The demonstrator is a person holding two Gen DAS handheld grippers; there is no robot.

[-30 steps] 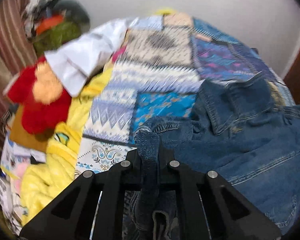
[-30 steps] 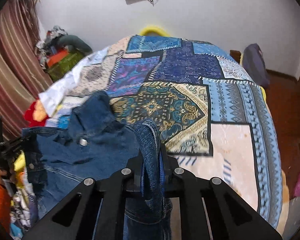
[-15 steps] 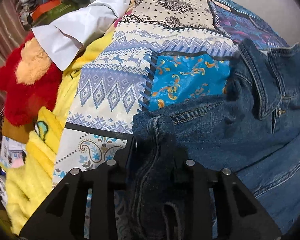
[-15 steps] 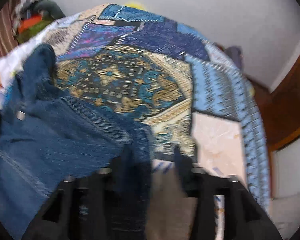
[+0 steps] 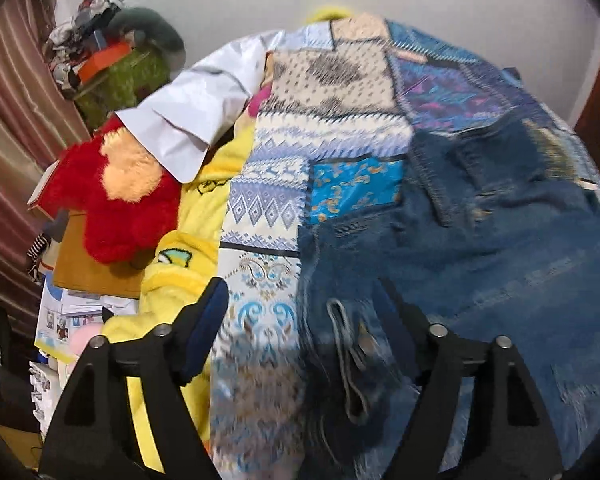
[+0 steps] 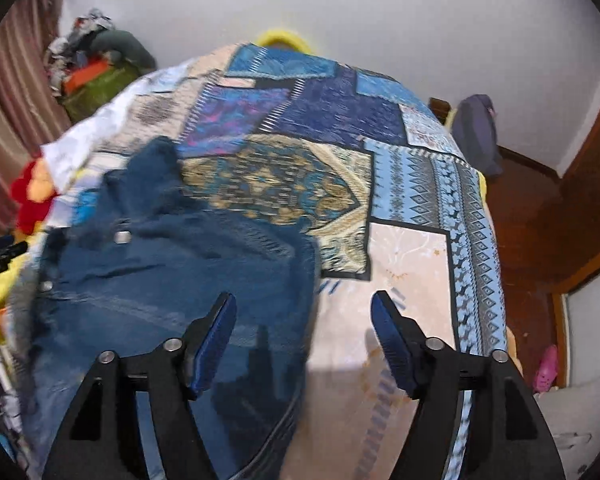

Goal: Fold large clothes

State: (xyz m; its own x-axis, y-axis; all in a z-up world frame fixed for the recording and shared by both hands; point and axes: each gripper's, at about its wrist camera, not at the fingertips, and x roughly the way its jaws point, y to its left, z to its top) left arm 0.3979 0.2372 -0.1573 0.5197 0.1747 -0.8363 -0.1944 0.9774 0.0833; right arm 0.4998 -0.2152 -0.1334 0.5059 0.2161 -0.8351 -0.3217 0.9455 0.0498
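Your denim jacket (image 5: 480,264) lies spread on the patchwork bedspread (image 5: 332,120), and everything else here is placed from that jacket. Your left gripper (image 5: 300,300) hangs over the jacket's near left edge with its jaws opening; they stand wide apart and neither pad presses the cloth, though the jacket's edge with a loose loop of seam lies under the gap between them. One blue pad of its fingers (image 5: 204,328) shows against the yellow fleece blanket (image 5: 172,280), which lies just left of the jacket beyond a strip of bedspread. Further left of the jacket sits a red plush toy (image 5: 120,208), partly covered by a white garment (image 5: 196,108) that lies up and left of the jacket's collar. In the right wrist view the jacket (image 6: 172,280) fills the lower left, its collar pointing away from you and a metal button (image 6: 122,237) showing near the front. Your right gripper (image 6: 304,312) hangs over the jacket's right edge, jaws opening and spread wide, pinching nothing; the left pad sits above denim, the right pad above a pale peach patch of bedspread (image 6: 408,264) just right of the jacket. Well right of the jacket, past the bed's edge, is a wooden floor (image 6: 532,216).
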